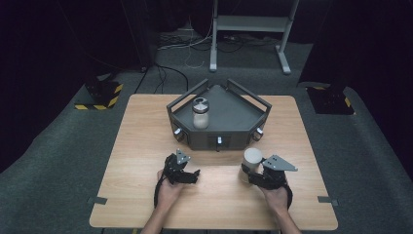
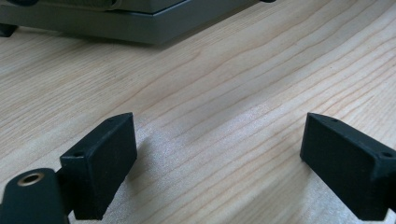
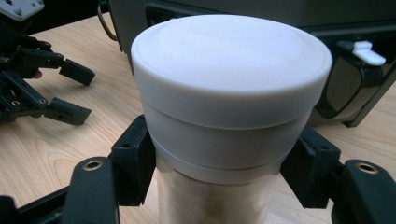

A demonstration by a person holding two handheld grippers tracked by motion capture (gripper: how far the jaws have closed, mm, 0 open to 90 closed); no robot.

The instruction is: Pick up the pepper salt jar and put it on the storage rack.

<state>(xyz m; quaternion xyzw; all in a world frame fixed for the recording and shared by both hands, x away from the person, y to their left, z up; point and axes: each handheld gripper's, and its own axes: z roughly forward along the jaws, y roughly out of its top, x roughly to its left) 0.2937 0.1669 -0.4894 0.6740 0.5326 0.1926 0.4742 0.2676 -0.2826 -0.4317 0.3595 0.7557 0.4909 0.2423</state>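
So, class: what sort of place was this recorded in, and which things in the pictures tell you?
Probably a lab or studio set up for recording, not a home. A lone wooden table stands on grey carpet between dark curtains, cables trail across the floor, and yellow-and-black striped stand bases flank the table.

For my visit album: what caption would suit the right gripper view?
Right gripper shut on a white-lidded jar, standing on the wooden table before a dark tray.
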